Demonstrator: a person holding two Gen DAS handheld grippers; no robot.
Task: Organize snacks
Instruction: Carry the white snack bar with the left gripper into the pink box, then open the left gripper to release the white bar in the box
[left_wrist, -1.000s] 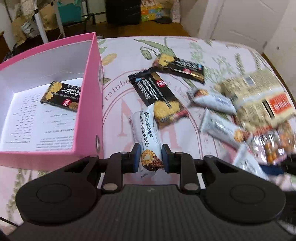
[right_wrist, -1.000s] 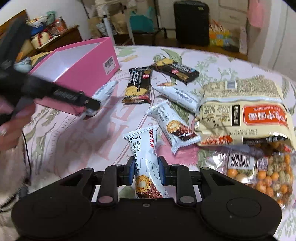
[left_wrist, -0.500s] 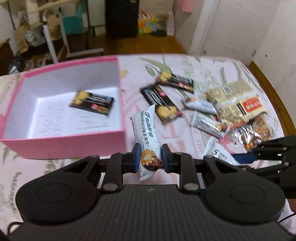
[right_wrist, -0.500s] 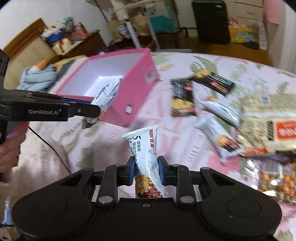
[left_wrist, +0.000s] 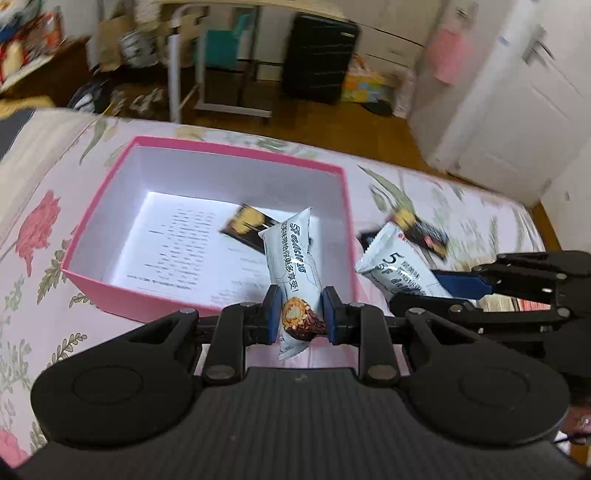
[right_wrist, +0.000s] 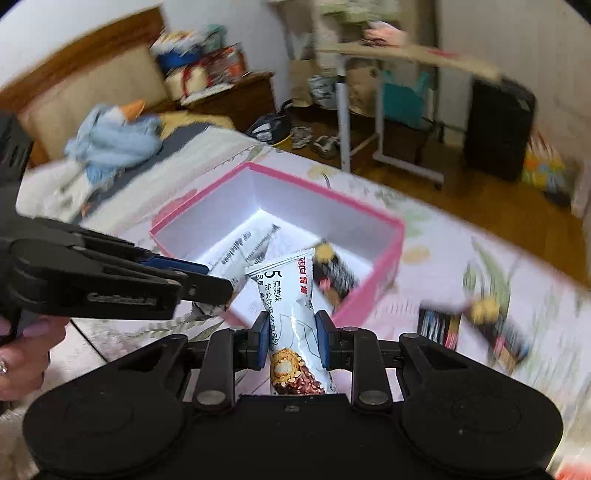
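Note:
My left gripper (left_wrist: 300, 319) is shut on a white snack bar (left_wrist: 293, 269) and holds it over the near right corner of the open pink box (left_wrist: 92, 206). My right gripper (right_wrist: 290, 341) is shut on a second white snack bar (right_wrist: 291, 306) just outside the box's near wall (right_wrist: 373, 295). One black snack bar (left_wrist: 243, 226) lies inside the box, also seen in the right wrist view (right_wrist: 334, 273). The right gripper shows at the right of the left wrist view (left_wrist: 458, 284); the left gripper shows at the left of the right wrist view (right_wrist: 207, 280).
The box stands on a floral bedspread (left_wrist: 40, 229). Two black snack bars (right_wrist: 480, 321) lie on the spread right of the box. A blue cloth (right_wrist: 110, 136), a headboard, a white desk frame (left_wrist: 177, 74) and a black suitcase (left_wrist: 317, 59) are beyond the bed.
Both grippers have risen and moved left toward the pink box, each still holding its white bar. The loose snacks on the right have mostly left view.

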